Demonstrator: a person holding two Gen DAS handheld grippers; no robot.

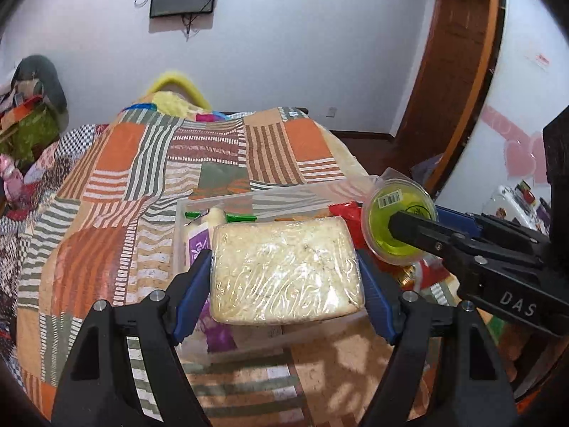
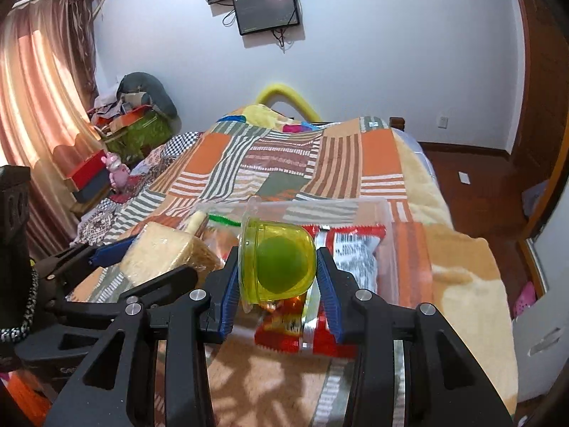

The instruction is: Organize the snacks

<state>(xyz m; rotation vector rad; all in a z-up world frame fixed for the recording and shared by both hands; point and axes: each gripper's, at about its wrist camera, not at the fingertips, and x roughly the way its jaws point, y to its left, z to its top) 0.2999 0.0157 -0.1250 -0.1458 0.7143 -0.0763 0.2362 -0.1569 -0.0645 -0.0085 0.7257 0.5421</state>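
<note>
My left gripper (image 1: 284, 277) is shut on a pale noodle block wrapped in clear film (image 1: 284, 270) and holds it above a clear plastic bin (image 1: 213, 203) on the bed. My right gripper (image 2: 277, 270) is shut on a yellow-green jelly cup (image 2: 277, 263) and holds it over the bin's right part. The cup (image 1: 398, 220) and the right gripper also show in the left wrist view, at the right of the block. The noodle block (image 2: 160, 256) shows at the left in the right wrist view. The bin holds a red snack packet (image 2: 352, 249) and a purple packet (image 1: 197, 245).
The bin stands on a patchwork blanket (image 1: 124, 178) over the bed. A white wall with screens (image 2: 266, 10) is behind the bed. A wooden door (image 1: 458, 71) is at the right. Curtains (image 2: 39, 89) and piled boxes (image 2: 135, 124) are at the left.
</note>
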